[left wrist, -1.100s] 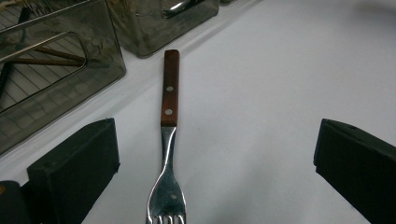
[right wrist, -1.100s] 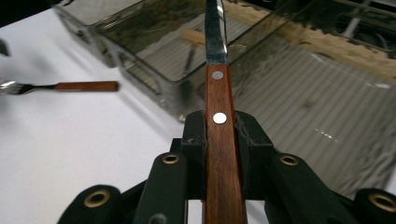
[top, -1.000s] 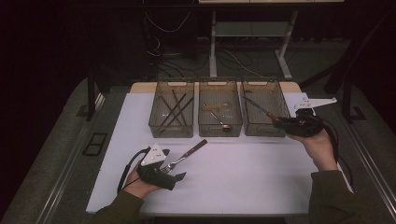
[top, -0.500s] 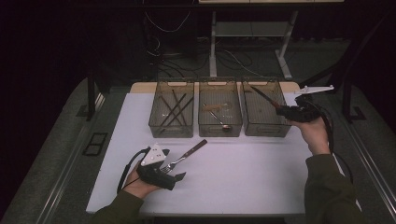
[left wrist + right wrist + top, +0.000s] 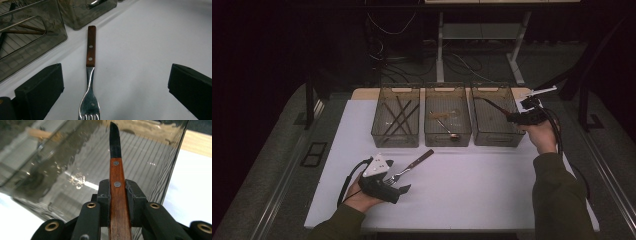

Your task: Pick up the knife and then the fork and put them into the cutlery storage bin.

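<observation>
Sorting of cutlery into three clear bins looks to be the step in hand. From the high view, the right claw (image 5: 511,118) hangs at the right bin (image 5: 498,137), at about two o'clock on the white surface (image 5: 492,190), clamped on a wooden-handled knife (image 5: 495,108) whose dark blade points into that bin; the left claw (image 5: 398,184) rests at seven o'clock, with a fork (image 5: 411,168) lying ahead of it. In the left gripper view the fork (image 5: 90,75), steel tines near and riveted brown handle away, lies flat between wide jaws that do not touch it. In the right gripper view the knife (image 5: 117,192) is pinched by its reddish handle, blade over the bin's ribbed floor. Next, I judge, calls for lowering and letting go.
</observation>
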